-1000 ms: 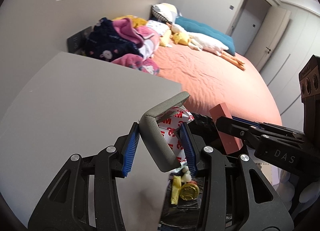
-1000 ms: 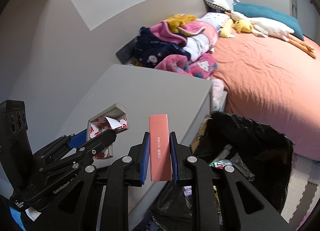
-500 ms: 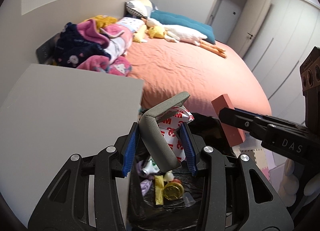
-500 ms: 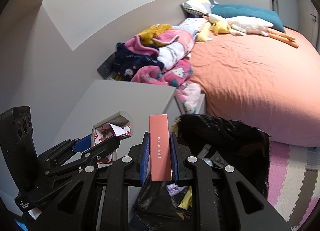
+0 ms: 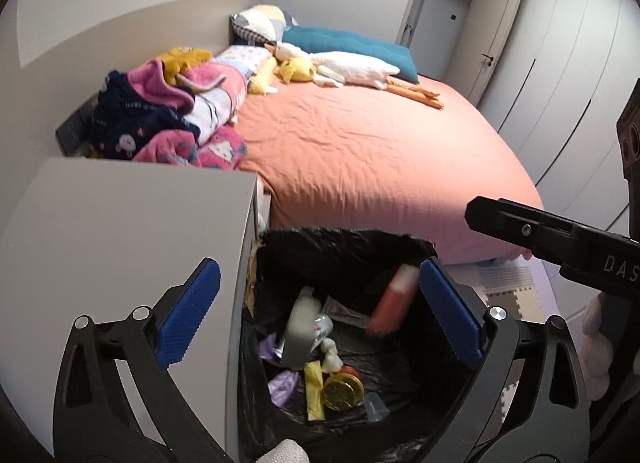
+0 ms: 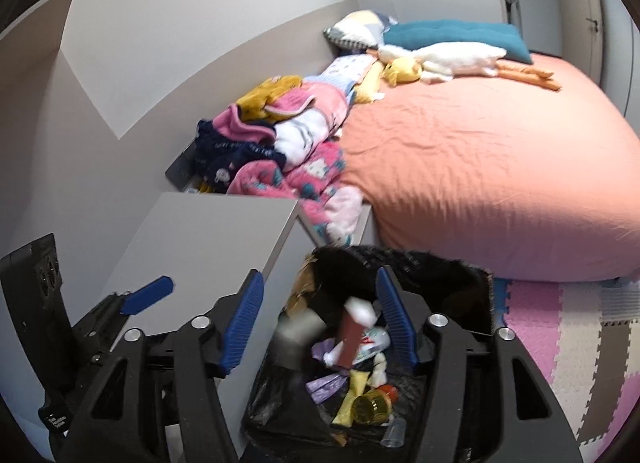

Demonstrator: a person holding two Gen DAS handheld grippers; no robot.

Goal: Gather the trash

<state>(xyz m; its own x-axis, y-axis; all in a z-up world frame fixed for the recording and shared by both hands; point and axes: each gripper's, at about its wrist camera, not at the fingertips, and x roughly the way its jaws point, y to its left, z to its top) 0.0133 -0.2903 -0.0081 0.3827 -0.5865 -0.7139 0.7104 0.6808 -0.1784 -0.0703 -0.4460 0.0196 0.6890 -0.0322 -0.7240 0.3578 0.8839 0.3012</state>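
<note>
Trash, a red box (image 5: 394, 299) and a grey piece (image 5: 300, 333), is dropping into the black-lined bin (image 5: 344, 239); left gripper (image 5: 316, 309) and right gripper (image 6: 320, 321) jaws are opening, empty. Next probably means finding more litter.

A red box (image 5: 394, 299) and a grey tape roll (image 5: 299, 330), both blurred, lie loose in the black-lined trash bin (image 5: 344, 241), below and between the fingers of each tool. Under them sit a gold lid (image 5: 343, 391), a yellow wrapper (image 5: 314, 389) and purple scraps (image 5: 282, 385).
</note>
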